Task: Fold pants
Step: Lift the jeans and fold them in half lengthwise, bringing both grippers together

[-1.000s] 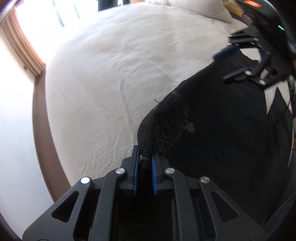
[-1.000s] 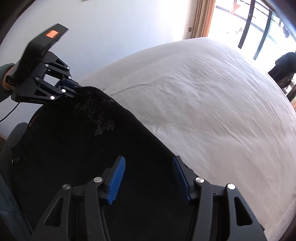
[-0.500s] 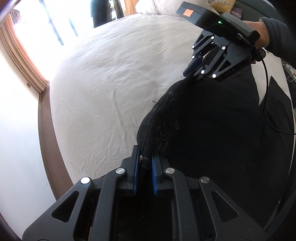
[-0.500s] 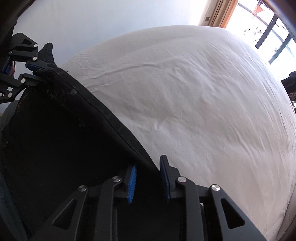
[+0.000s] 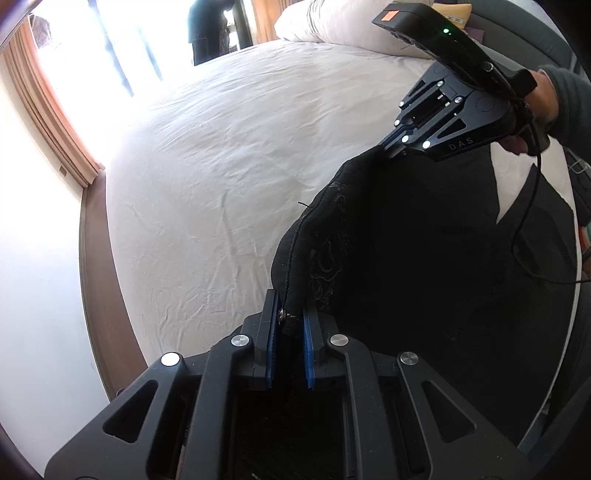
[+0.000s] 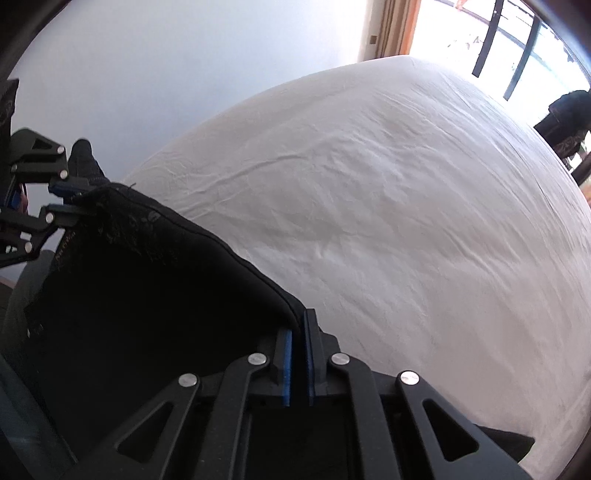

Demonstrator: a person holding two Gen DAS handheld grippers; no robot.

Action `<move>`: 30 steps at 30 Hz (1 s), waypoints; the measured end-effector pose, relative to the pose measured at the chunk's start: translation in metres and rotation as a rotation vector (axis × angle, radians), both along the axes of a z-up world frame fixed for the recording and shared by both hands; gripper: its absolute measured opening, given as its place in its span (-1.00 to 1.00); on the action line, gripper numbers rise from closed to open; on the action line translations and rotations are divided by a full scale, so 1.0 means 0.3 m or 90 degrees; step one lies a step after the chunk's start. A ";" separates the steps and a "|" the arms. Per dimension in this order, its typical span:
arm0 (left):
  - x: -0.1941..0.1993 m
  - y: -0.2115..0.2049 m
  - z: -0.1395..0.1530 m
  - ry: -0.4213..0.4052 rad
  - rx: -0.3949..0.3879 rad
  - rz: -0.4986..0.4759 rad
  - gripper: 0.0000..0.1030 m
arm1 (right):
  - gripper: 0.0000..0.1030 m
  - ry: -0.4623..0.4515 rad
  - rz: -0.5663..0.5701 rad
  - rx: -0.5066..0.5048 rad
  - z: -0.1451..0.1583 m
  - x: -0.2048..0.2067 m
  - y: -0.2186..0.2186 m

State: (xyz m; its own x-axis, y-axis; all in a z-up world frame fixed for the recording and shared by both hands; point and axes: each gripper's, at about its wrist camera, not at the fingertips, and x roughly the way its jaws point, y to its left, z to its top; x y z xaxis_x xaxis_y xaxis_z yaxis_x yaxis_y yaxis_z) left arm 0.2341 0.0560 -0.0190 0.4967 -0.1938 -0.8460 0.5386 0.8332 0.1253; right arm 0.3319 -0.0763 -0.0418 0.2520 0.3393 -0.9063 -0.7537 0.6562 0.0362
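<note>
The left gripper [image 5: 288,332] is angled steeply down toward the white bed [image 5: 221,166], its blue pads drawn nearly together and clamped on one corner of the black pants [image 5: 424,258], at the hem where a metal button shows between the pads. The pants hang as a taut sheet from that corner across to the right gripper [image 5: 388,149], which in the left wrist view points down and to the left, held by a hand [image 5: 535,110] in a dark sleeve at the upper right. In the right wrist view the right gripper [image 6: 298,354] has its pads pinched on the opposite corner of the pants [image 6: 147,295], with the fabric edge running up and left to the left gripper [image 6: 68,201]. Behind the bed lie a pillow [image 5: 332,26] and a curtained window [image 5: 48,110]. Compared with one second ago, the right gripper's jaws have just been closing: they stood wide apart over the cloth then and now grip its edge. The left gripper's hold is unchanged, and the upper hem now stretches straight between both grippers.
</note>
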 end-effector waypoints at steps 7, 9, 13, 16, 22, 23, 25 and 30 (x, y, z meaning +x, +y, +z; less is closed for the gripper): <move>-0.130 -0.036 0.050 -0.007 -0.019 0.000 -0.80 | -0.89 0.009 -0.058 0.084 0.086 -0.151 -0.022; -0.170 -0.040 0.061 -0.008 -0.027 0.004 -0.80 | -0.89 0.006 -0.063 0.104 0.111 -0.197 -0.021; -0.274 -0.046 0.084 -0.007 -0.039 0.009 -0.80 | -0.90 -0.003 -0.074 0.132 0.141 -0.297 -0.021; -0.366 -0.051 0.093 -0.013 -0.037 0.006 -0.80 | -0.90 -0.004 -0.074 0.141 0.145 -0.378 -0.024; -0.539 -0.054 0.072 -0.018 -0.032 -0.017 -0.80 | -0.91 -0.022 -0.065 0.129 0.151 -0.571 -0.061; -0.581 -0.062 0.063 -0.021 -0.029 -0.030 -0.80 | -0.91 -0.023 -0.066 0.128 0.148 -0.596 -0.072; -0.643 -0.080 0.044 -0.029 -0.017 -0.050 -0.80 | -0.91 -0.022 -0.067 0.126 0.142 -0.659 -0.095; -0.760 -0.120 -0.044 -0.012 0.017 -0.094 -0.80 | -0.91 -0.028 -0.048 0.076 0.073 -0.808 -0.089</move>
State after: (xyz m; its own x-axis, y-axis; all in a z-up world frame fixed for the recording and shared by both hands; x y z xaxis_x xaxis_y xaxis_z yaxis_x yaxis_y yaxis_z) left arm 0.0061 0.0202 -0.0322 0.4799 -0.2434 -0.8429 0.6521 0.7417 0.1570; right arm 0.0895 -0.1030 -0.0200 0.3192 0.4228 -0.8481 -0.7045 0.7045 0.0861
